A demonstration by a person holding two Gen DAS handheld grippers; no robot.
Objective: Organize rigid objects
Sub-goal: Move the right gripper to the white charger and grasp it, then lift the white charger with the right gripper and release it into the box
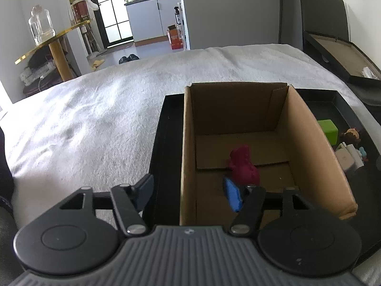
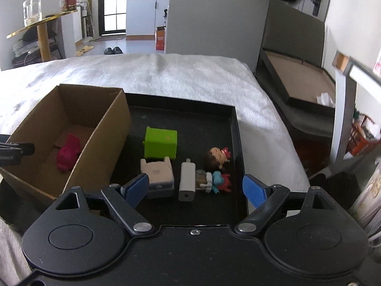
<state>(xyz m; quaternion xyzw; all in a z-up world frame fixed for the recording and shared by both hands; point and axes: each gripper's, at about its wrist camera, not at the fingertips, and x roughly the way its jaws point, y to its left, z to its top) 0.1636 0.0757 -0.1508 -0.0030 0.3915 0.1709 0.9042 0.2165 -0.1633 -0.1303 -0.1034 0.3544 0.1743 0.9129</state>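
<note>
Jaws on both the left gripper [image 1: 189, 193] and right gripper [image 2: 195, 188] stand wide apart, holding nothing. Inside the cardboard box [image 2: 112, 128] at the black tray's [image 2: 234, 128] left side lies a red toy [image 2: 67, 153]. Green block [image 2: 161, 145], white adapter [image 2: 157, 172], white charger [image 2: 187, 181] and figurines [image 2: 218, 156] lie on the tray's right half.

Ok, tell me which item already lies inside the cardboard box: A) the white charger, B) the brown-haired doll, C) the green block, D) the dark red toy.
D: the dark red toy lies on the floor of the cardboard box, while the other three sit outside it on the black tray.
</note>
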